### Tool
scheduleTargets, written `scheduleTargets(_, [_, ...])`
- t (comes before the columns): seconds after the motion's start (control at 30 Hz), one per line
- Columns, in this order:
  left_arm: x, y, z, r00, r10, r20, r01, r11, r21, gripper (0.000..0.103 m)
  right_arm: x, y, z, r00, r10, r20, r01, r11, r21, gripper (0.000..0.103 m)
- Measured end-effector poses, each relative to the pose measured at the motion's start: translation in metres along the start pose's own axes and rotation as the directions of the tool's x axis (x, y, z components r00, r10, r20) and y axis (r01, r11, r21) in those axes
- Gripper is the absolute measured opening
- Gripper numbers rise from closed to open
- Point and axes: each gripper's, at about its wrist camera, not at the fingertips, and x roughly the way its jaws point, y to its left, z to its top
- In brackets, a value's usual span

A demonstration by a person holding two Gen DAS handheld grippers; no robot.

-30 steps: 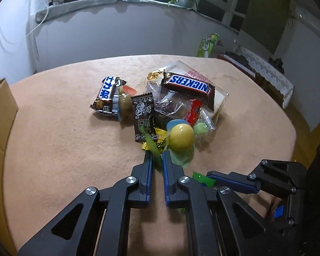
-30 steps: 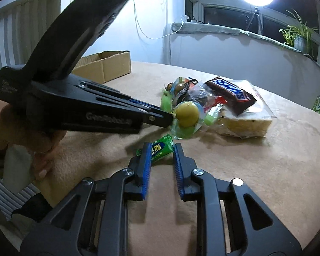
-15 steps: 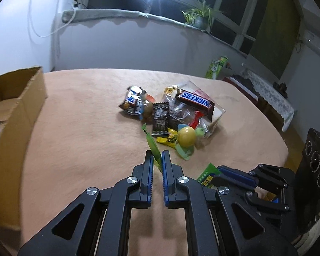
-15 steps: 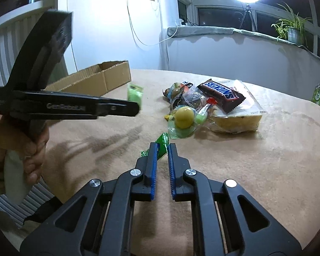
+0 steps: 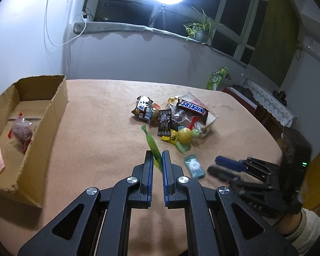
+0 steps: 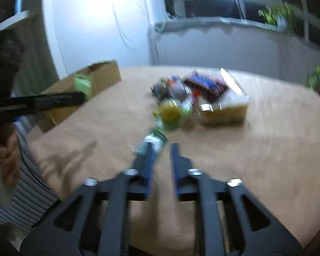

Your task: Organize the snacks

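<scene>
Green plastic shows between the jaws of the left gripper (image 5: 157, 160) in the left wrist view: a thin green wrapper (image 5: 152, 144) is pinched there, its free end rising above the tips. Beyond it the tan worktop (image 5: 100, 128) carries a pile of snacks, with a Snickers bar (image 5: 193, 106) on top of a clear bag, a blue-and-white bar (image 5: 143, 107) at the pile's left, a black sachet (image 5: 164, 122) in the middle and a yellow ball candy (image 5: 185, 135) at the near edge. A small teal mint packet (image 5: 193, 166) lies flat on the worktop, apart from the pile, just beside the blurred blue tips of the right gripper (image 5: 220, 166), whose jaws stand apart. A cardboard box (image 5: 49, 115) sits at the left edge of the worktop, holding a red-wrapped snack (image 5: 21, 131).

The right wrist view is badly blurred. The right gripper (image 6: 161, 151) has its jaws released, with nothing between them; the mint packet (image 6: 153, 140) lies at the tip of the left-hand finger, partly behind it. The yellow candy (image 6: 170, 112) and the rest of the pile lie just past it. At left, the left gripper (image 6: 81, 98) holds the green wrapper (image 6: 82, 84) in front of the box (image 6: 104, 74).
</scene>
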Motion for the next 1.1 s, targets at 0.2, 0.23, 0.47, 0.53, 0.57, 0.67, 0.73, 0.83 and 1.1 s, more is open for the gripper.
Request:
scheduleTargets(0.2, [-0.003,0.001,-0.01,1.0,-0.005,-0.001,0.005,1.0,-0.011,0.006,0.018,0.015,-0.002,0.999,-0.036,-0.021,0.034,0.997,-0.069,0.073])
scheduleTargets(0.23, [-0.004,0.001,-0.01,1.0,-0.005,0.001,0.005,1.0,-0.012,0.006,0.023,0.02,-0.001,0.999,-0.043,-0.026,0.041,0.996,-0.084,0.073])
scheduleTargets(0.47, [-0.012,0.003,-0.014,1.0,0.006,0.018,-0.006,1.0,-0.016,0.006,0.032,0.037,0.005,0.997,-0.07,-0.035,0.064,0.986,-0.152,0.025])
scheduleTargets(0.53, [-0.014,0.005,-0.015,1.0,0.006,0.025,-0.005,1.0,-0.021,0.006,0.029,0.034,0.004,0.997,-0.068,-0.032,0.062,0.988,-0.142,0.025])
scheduleTargets(0.57, [-0.015,0.005,-0.014,1.0,0.007,0.03,-0.006,1.0,-0.023,0.006,0.026,0.032,0.004,0.997,-0.069,-0.027,0.065,0.988,-0.137,0.025])
scheduleTargets(0.67, [-0.021,0.008,-0.014,0.999,0.01,0.047,-0.008,0.999,-0.032,0.006,0.017,0.03,0.008,0.998,-0.07,-0.006,0.069,0.99,-0.12,0.025])
scheduleTargets(0.73, [-0.026,0.012,-0.013,0.998,0.017,0.061,-0.015,0.999,-0.036,0.006,0.01,0.031,0.014,0.997,-0.07,0.015,0.071,0.991,-0.117,0.025])
scheduleTargets(0.83, [-0.037,0.019,-0.012,0.996,0.035,0.085,-0.031,0.998,-0.046,0.006,0.0,0.037,0.028,0.997,-0.059,0.045,0.064,0.991,-0.115,0.025])
scheduleTargets(1.1, [-0.075,0.051,-0.011,0.98,0.124,0.154,-0.109,0.989,-0.099,0.006,-0.012,0.064,0.065,0.994,0.005,0.106,0.008,0.992,-0.127,0.025])
